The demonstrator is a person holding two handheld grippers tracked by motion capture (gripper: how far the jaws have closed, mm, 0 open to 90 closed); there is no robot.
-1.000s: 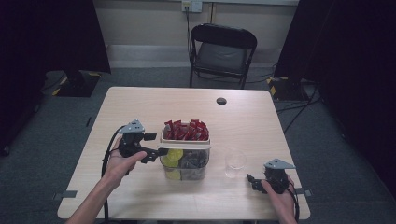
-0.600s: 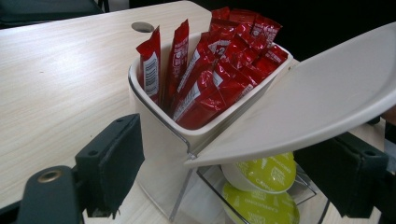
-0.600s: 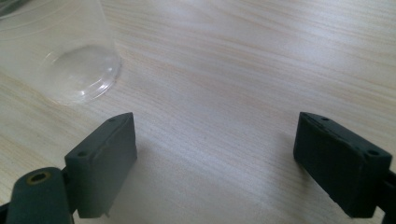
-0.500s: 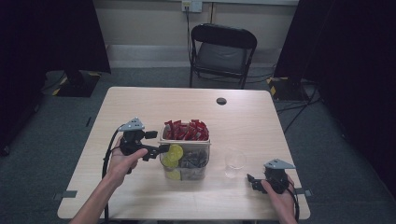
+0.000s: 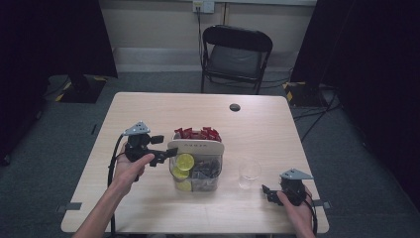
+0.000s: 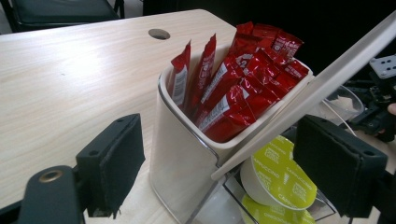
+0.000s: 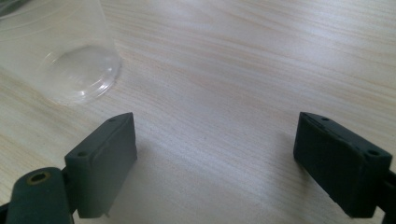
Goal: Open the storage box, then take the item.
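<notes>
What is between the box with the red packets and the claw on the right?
A clear plastic cup stands between the box and the right claw, apart from both, as the high view shows. Around it is bare table.

The counter (image 5: 148, 208) has a pale wooden top with a small dark round hole (image 5: 235, 107) near its far edge. A clear container (image 5: 198, 166) stands in the middle, with red sachets (image 5: 197, 134) in the far part and green capsules (image 5: 185, 161) in the near part. A clear plastic cup (image 5: 248, 173) stands just beside it.
</notes>
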